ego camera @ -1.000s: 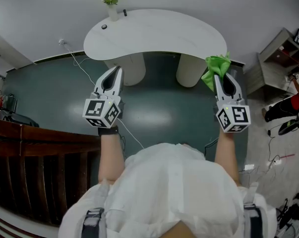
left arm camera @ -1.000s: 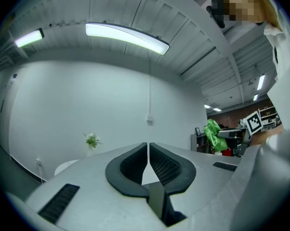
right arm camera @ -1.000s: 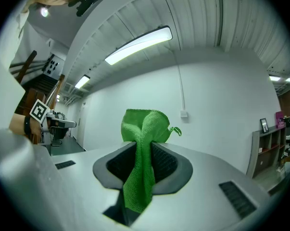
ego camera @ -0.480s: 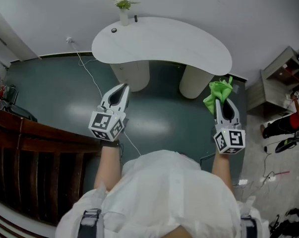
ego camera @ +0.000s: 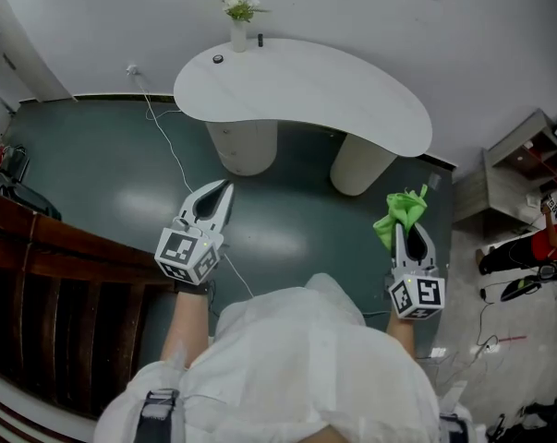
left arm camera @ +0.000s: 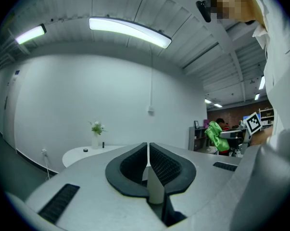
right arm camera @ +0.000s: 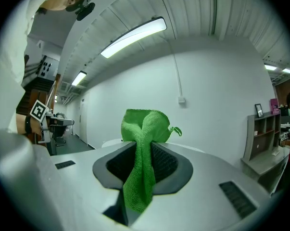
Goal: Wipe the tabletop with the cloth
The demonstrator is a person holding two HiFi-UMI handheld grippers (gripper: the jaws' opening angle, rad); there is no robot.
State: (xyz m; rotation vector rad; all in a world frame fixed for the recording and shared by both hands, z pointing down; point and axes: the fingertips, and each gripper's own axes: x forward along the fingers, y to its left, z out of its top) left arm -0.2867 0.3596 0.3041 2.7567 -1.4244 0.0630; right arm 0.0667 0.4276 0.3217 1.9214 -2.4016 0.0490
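my right gripper [ego camera: 401,232] is clamped on the bright green microfibre cloth [ego camera: 397,212], which bunches above the jaw tips and hangs down between them. my left gripper [ego camera: 219,192] is closed on nothing, jaws meeting. the white kidney-shaped tabletop [ego camera: 306,86] lies straight ahead, well apart from both tools, with dark green floor [ego camera: 287,220] between. its long axis runs left to right across my front, and its right lobe is nearer the cloth hand. i judge wiping has not begun: i must step in and lay the cloth flat on top. a small white vase of flowers [ego camera: 238,26] stands at the far left edge, to be skirted.
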